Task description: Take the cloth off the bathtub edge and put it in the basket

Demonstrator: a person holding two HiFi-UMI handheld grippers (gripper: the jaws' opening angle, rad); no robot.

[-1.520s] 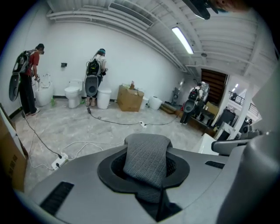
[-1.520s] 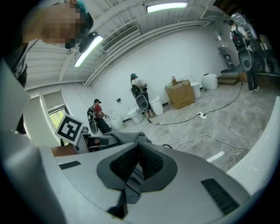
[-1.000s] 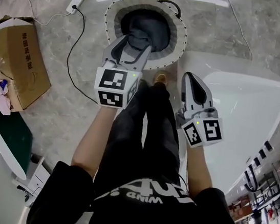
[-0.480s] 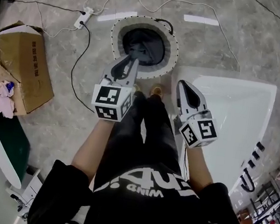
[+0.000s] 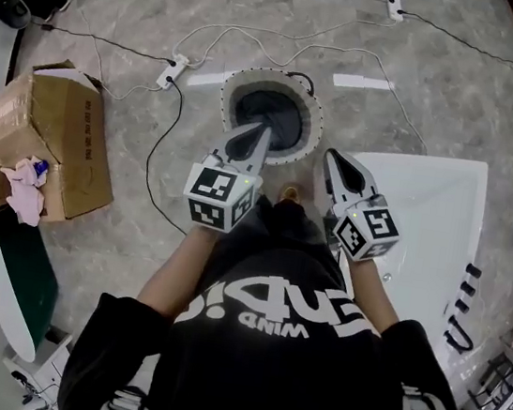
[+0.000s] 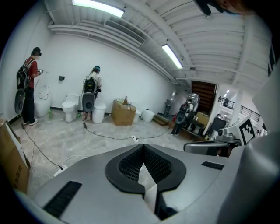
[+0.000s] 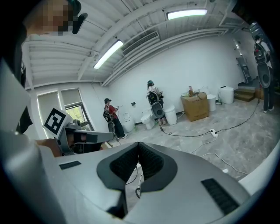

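The left gripper (image 5: 264,130) is closed and empty. Its jaws have just been closing, and in the left gripper view (image 6: 142,148) the two black pads meet at the tips with nothing between them. The right gripper (image 5: 331,155) is closed too, its pads touching at the tips in the right gripper view (image 7: 139,146), and it also holds nothing. In the head view both grippers are held side by side in front of the person's chest, pointing forward and slightly down, apart from each other. The dark cloth (image 5: 278,115) lies bunched inside the round basket (image 5: 318,111), which stands on the floor just ahead of and below the left gripper's tips. From the head view those tips overlap the basket's near rim. The cloth touches neither gripper. The white bathtub (image 5: 429,224) is below and to the right of the right gripper, with the basket close to its near corner. Well off to the left of the left gripper stands an open cardboard box (image 5: 65,149) with a pink rag (image 5: 26,193) at its near end. A power strip (image 5: 172,72) and its cables lie on the floor ahead of and to the left of that gripper.
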